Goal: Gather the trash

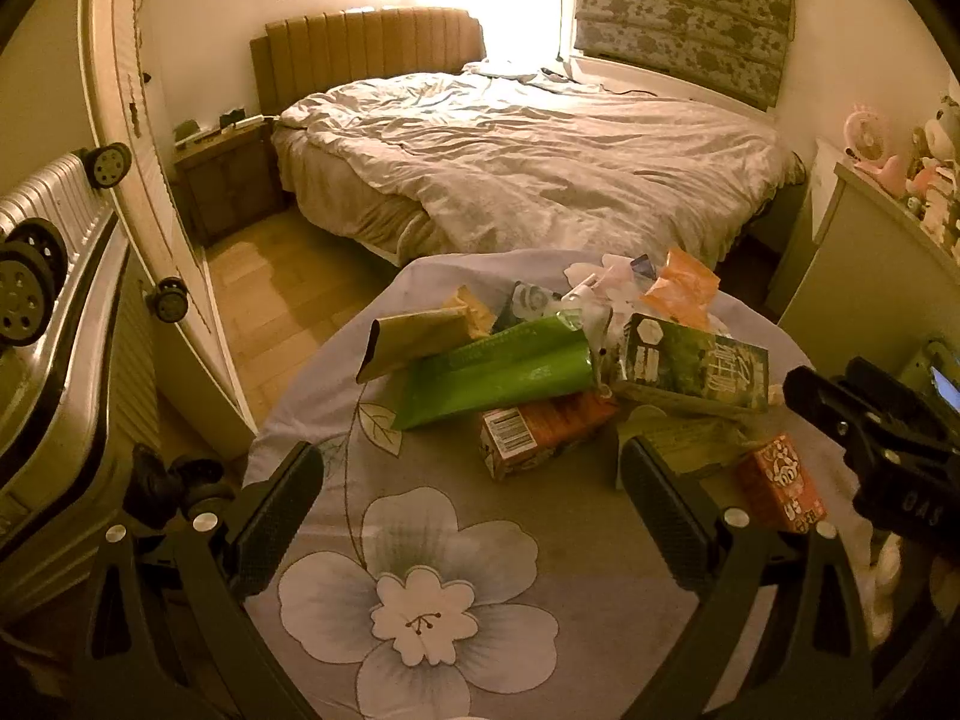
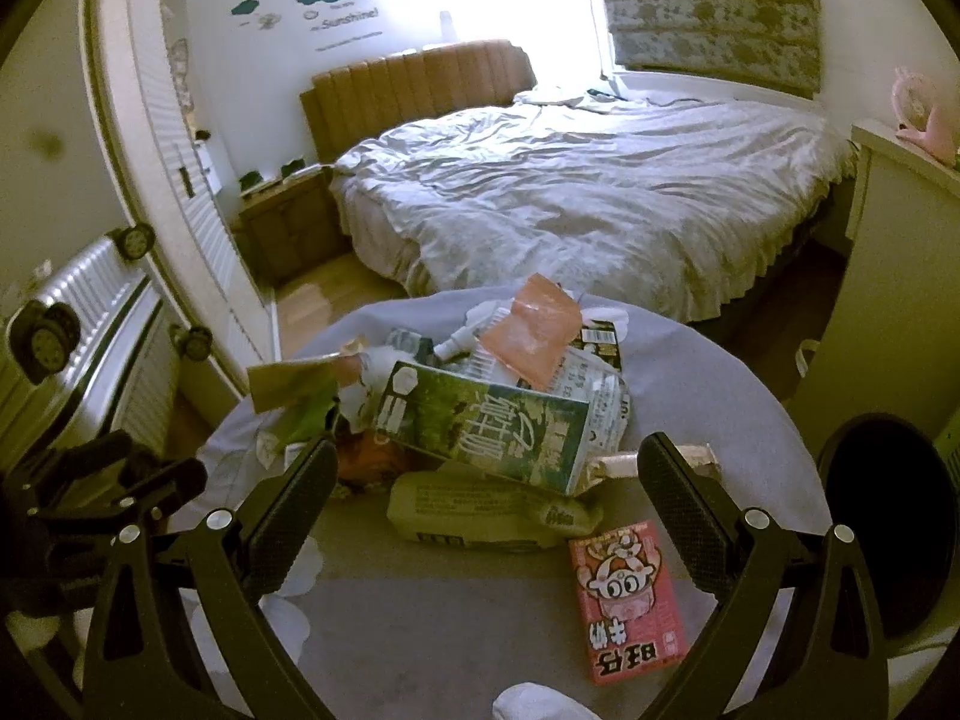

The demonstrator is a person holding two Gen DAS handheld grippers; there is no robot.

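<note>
While apart: trash [image 2: 480, 420] beyond right tool [image 2: 487, 498]

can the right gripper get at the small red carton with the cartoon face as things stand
Probably yes. The right gripper is open, and the red carton lies flat on the flowered cloth just ahead of its fingers, apart from the trash pile, with nothing on top of it or between it and the fingers.

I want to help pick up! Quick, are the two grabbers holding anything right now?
Left gripper: open, holding nothing, over the flowered cloth.
Right gripper: open, holding nothing, near the red carton.
</note>
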